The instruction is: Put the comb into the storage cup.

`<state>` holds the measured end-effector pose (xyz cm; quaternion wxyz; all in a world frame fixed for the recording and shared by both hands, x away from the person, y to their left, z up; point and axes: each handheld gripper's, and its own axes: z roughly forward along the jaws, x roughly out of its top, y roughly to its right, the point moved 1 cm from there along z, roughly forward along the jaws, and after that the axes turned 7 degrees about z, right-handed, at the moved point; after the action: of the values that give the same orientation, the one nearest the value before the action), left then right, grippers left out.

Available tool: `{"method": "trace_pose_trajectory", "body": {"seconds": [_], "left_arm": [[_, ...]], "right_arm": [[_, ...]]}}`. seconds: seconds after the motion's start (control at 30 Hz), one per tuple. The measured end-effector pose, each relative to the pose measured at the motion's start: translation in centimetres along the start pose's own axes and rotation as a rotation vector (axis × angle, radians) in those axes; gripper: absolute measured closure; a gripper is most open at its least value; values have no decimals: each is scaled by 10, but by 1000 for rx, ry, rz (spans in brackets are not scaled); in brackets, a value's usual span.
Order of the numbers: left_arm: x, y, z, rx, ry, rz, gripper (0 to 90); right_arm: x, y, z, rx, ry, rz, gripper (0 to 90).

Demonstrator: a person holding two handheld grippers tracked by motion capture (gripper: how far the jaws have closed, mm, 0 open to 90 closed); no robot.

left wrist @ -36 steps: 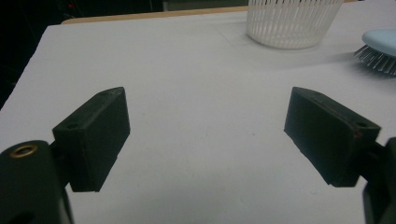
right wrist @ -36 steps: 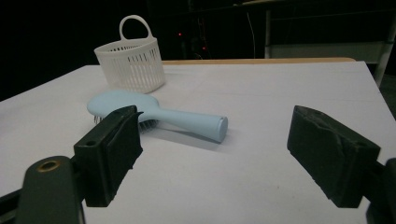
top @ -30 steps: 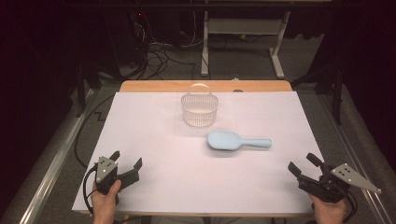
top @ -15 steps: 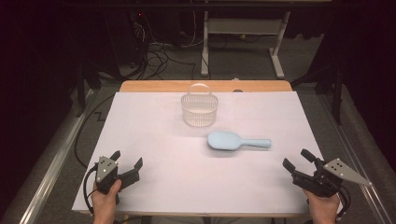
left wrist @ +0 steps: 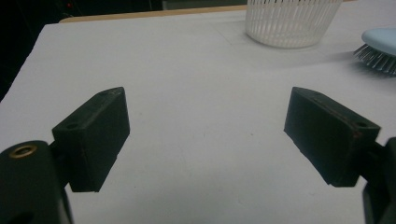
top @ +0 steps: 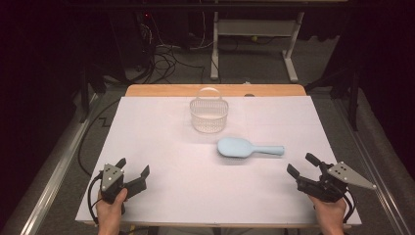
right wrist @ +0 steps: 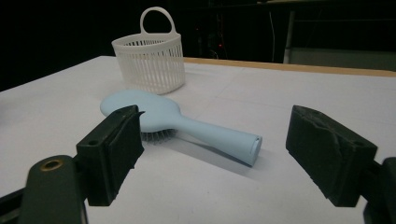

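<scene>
Left gripper (top: 133, 172): near left corner of the table, held in the person's left hand (top: 110, 211); jaws spread wide with bare sheet between them, gripping nothing. In the left gripper view (left wrist: 206, 135) the two black pads stand far apart over the white surface.

Right gripper (top: 303, 166): near right corner, in the person's right hand (top: 329, 214), a grey three-cornered plate on top; jaws released and wide, nothing between the pads. In the right gripper view (right wrist: 214, 154) the jaws frame the brush handle's end, which lies beyond them, untouched.

Hairbrush (top: 248, 147): pale blue, lying flat on the sheet right of centre, bristles down, oval head toward the middle of the table, handle pointing to the right edge. It sits between the right gripper and the basket, apart from both. In the right gripper view (right wrist: 177, 122) a few bristles show under the head; in the left gripper view (left wrist: 380, 46) the head alone shows, cut off by the right frame edge.

Basket (top: 209, 113): white slatted plastic, round, with an upright loop handle, standing at the far middle of the sheet. Nothing can be made out inside it; its floor is partly screened by the slats.

Table (top: 161, 147): covered by a white sheet, a strip of wood bare along the far edge.

Writing: no brand or label can be read on any item.

Beyond the table: dark floor with cables and a pale metal frame, too dim to detail.
</scene>
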<state>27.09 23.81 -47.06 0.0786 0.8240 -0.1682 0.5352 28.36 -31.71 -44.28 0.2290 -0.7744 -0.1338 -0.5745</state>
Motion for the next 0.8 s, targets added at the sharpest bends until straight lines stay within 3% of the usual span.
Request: {"method": "trace_pose_trajectory", "body": {"seconds": [0.8], "left_arm": [[0, 1, 0, -7, -3, 2, 150]], "right_arm": [[2, -9, 18, 30, -13, 2, 201]]}}
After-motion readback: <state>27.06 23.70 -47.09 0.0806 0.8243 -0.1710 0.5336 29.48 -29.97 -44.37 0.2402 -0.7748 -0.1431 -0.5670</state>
